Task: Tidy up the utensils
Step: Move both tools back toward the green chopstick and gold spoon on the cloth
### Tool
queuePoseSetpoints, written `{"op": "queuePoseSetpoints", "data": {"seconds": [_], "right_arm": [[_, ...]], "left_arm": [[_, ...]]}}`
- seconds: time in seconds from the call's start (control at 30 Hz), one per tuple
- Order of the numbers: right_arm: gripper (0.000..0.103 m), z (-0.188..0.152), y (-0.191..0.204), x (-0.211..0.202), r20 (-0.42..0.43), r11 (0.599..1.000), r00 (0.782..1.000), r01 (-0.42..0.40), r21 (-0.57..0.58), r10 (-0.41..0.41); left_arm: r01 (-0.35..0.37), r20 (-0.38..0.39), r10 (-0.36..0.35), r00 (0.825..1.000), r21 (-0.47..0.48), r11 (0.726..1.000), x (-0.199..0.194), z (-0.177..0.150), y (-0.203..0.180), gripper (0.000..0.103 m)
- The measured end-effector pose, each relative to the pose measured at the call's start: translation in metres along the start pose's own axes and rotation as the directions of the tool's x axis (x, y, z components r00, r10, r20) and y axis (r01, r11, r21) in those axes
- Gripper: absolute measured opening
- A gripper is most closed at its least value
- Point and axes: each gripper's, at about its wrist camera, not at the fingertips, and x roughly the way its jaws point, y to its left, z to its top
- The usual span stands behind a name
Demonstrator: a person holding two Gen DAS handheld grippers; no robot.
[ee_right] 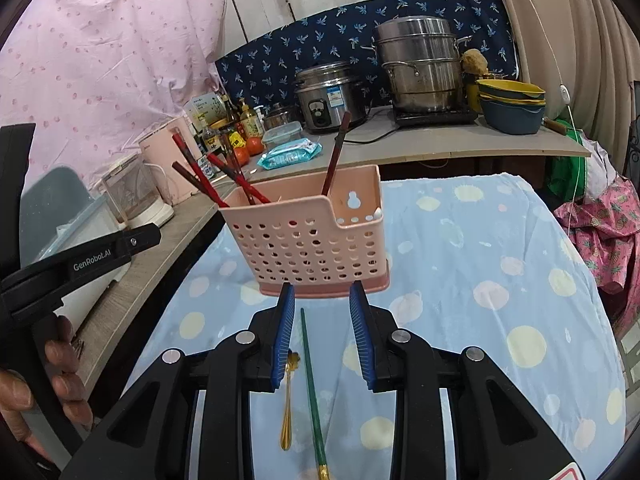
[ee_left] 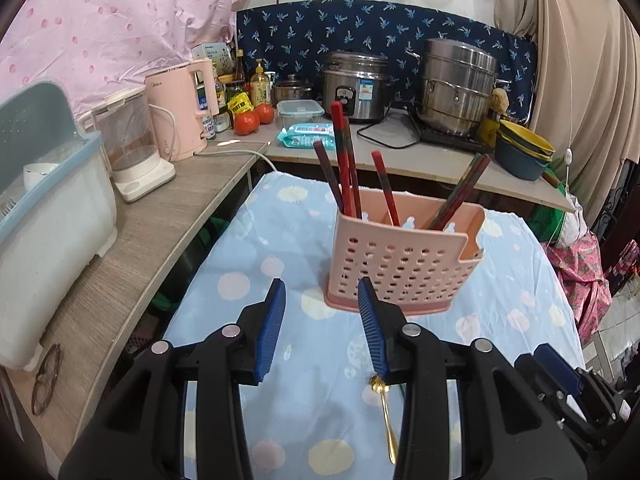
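Chopsticks (ee_left: pixel 346 160) upright in pink holder (ee_right: pixel 308 240), both grippers (ee_left: pixel 322 328) (ee_right: pixel 322 330) part-open, seemingly empty, above spoon (ee_right: pixel 286 400).

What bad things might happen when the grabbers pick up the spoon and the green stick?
1. The gold spoon and green chopstick lie side by side, so the right gripper might catch both.
2. Both are thin and flat on the cloth; the fingers may slip.
3. Bumping the pink holder could tip it.

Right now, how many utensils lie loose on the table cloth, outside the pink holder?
2: a gold spoon beside a green chopstick, both in front of the pink holder. Others may be hidden beneath the grippers.
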Motion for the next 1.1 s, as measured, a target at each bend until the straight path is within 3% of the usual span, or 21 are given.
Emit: {"op": "queuePoseSetpoints", "data": {"seconds": [0.47,0.57,1.1], "right_arm": [[0.028,-0.061,0.002,0.002,-0.124,0.999,0.992,-0.001,-0.033,-0.003],[0.028,-0.069,0.003,0.002,-0.145,0.999,0.989,0.000,-0.039,-0.005],[0.028,-0.102,0.012,0.018,-0.234,0.998,0.972,-0.002,-0.067,-0.014]], "left_arm": [[-0.007,-0.092,0.007,0.996,0.008,1.000,0.003,-0.046,0.002,0.036],[-0.006,-0.119,0.006,0.993,0.006,1.000,0.005,-0.060,0.005,0.040],[-0.018,-0.249,0.028,0.968,0.039,0.999,0.023,-0.118,0.009,0.041]]}}
